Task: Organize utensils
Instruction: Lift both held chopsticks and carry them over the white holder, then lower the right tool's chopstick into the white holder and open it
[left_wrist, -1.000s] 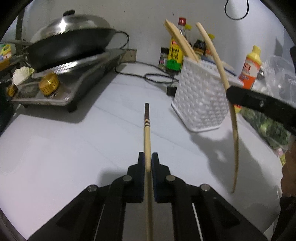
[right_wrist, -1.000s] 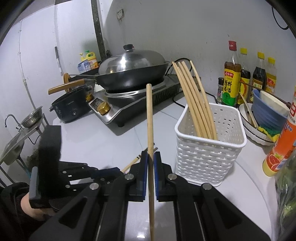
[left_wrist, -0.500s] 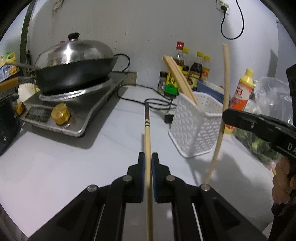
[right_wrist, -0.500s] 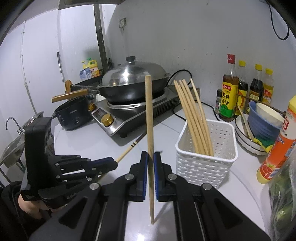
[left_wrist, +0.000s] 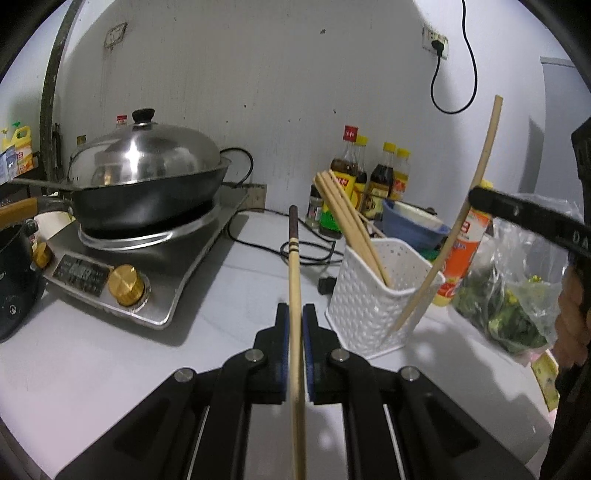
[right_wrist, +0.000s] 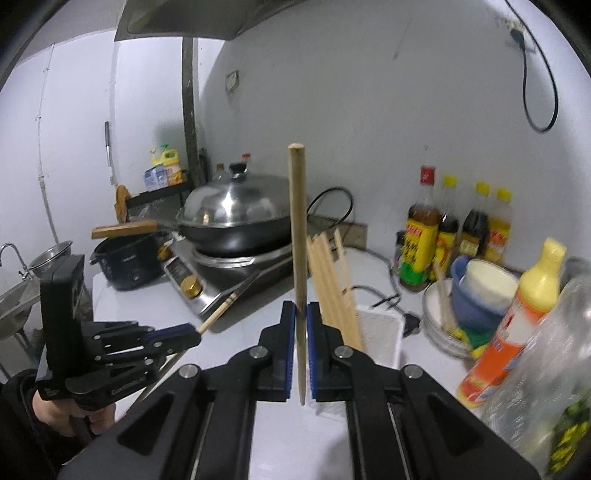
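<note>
Your left gripper (left_wrist: 295, 314) is clenched on one dark-tipped wooden chopstick (left_wrist: 293, 266); your right gripper (right_wrist: 302, 314) is clenched on one plain wooden chopstick (right_wrist: 297, 221), both held above the white bench (left_wrist: 110, 354). The white perforated plastic basket (left_wrist: 369, 302) holds a bundle of about four chopsticks (left_wrist: 351, 225); the exact count is unclear. Four sauce bottles (right_wrist: 458, 218) stand at the wall. The basket is half hidden in the right wrist view.

Wok lid (left_wrist: 147, 155): polished metal, glossy. Basket (left_wrist: 373, 291): white perforated plastic. Chopsticks (left_wrist: 351, 221): matt wood. Countertop (left_wrist: 110, 350): smooth.
</note>
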